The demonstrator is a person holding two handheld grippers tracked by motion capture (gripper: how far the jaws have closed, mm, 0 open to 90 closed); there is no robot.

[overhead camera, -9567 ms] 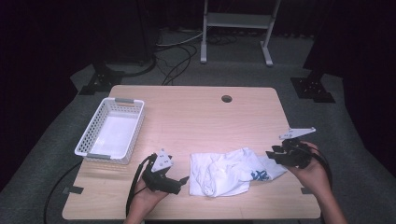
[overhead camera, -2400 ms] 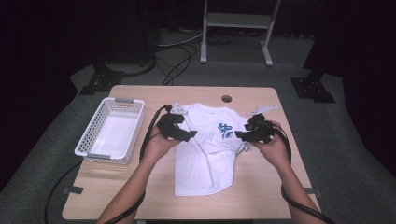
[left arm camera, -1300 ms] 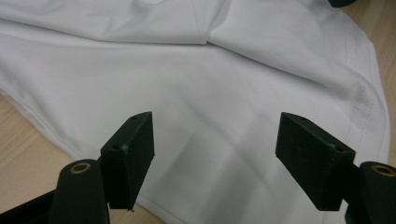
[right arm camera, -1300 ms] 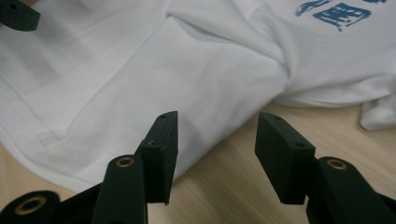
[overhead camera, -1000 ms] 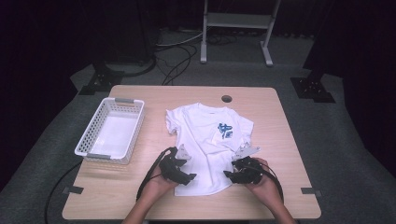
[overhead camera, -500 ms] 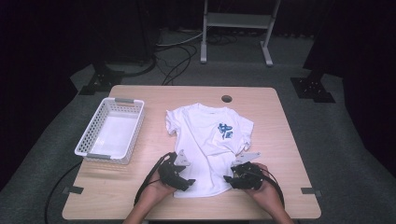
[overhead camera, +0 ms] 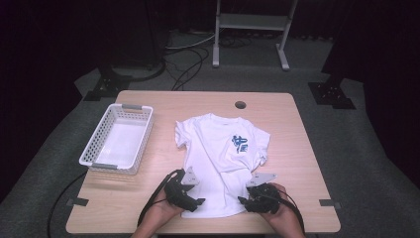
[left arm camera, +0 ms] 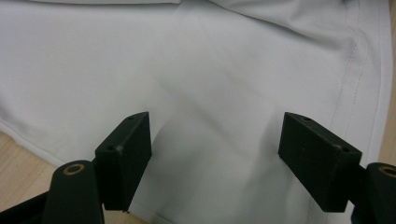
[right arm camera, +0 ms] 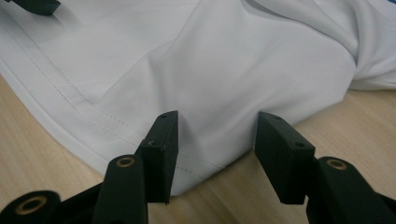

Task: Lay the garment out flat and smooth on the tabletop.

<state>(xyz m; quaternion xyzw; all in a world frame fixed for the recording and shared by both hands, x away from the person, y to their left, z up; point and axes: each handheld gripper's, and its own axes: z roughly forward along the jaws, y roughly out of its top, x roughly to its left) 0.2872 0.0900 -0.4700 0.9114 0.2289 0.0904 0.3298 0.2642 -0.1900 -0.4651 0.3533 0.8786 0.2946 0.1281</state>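
White T-shirt [overhead camera: 218, 153] looked light and limp on the counter [overhead camera: 307, 148]; both grippers, left [overhead camera: 190, 201] and right [overhead camera: 247, 203], hovered spread over its hem corners, the best pinch points.

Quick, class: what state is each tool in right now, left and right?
Left tool: open, jaws apart over the white T-shirt, gripping nothing.
Right tool: open at the T-shirt's hem corner, gripping nothing.
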